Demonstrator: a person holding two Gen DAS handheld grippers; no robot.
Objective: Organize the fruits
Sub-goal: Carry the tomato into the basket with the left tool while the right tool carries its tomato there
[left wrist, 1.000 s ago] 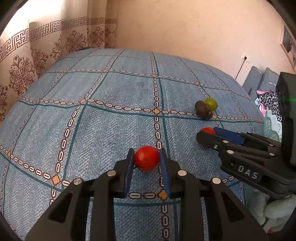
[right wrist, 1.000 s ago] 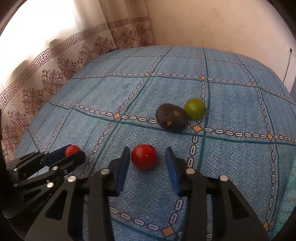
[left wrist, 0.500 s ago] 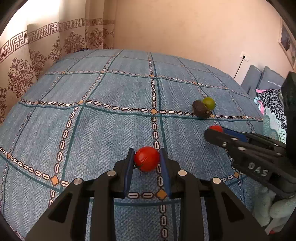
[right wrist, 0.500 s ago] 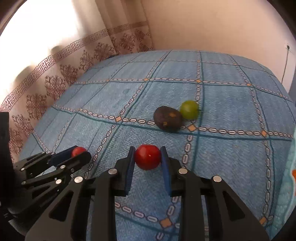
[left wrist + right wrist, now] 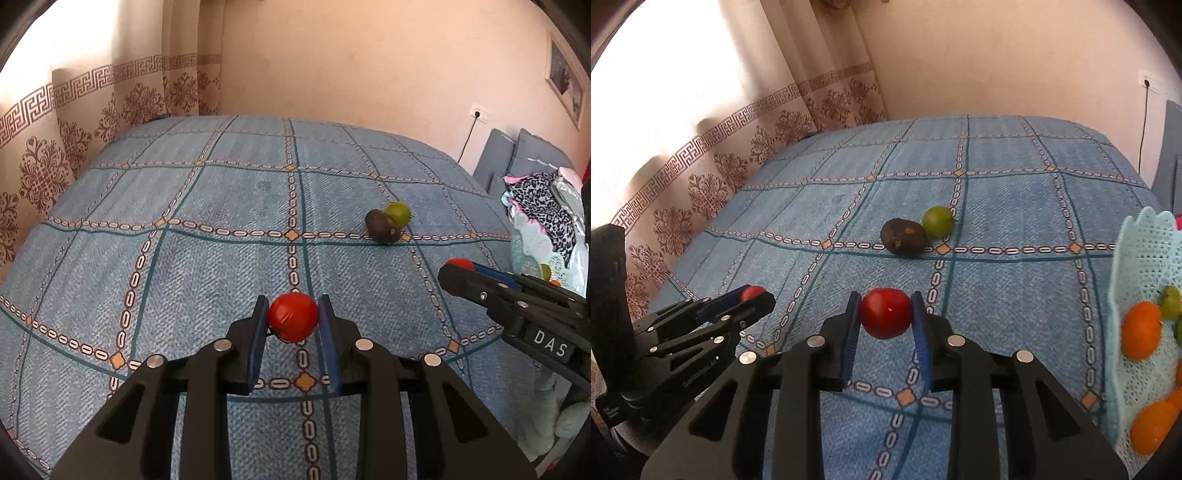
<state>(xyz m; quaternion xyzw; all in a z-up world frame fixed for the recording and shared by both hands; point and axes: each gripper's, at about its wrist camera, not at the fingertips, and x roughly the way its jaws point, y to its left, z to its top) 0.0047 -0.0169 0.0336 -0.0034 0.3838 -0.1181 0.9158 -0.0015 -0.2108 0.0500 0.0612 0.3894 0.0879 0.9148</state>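
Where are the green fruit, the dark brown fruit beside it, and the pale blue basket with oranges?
green fruit [image 5: 937, 220]: right wrist view, middle of its skin.
dark brown fruit [image 5: 903, 237]: right wrist view, centre of its face.
pale blue basket [image 5: 1137, 258]: right wrist view, on its bare mesh wall above the fruit.

Open bedspread [image 5: 184, 258] far and left; dark fruit [image 5: 903, 236] and green fruit [image 5: 937, 220] sit ahead, basket [image 5: 1137, 258] blocks right.
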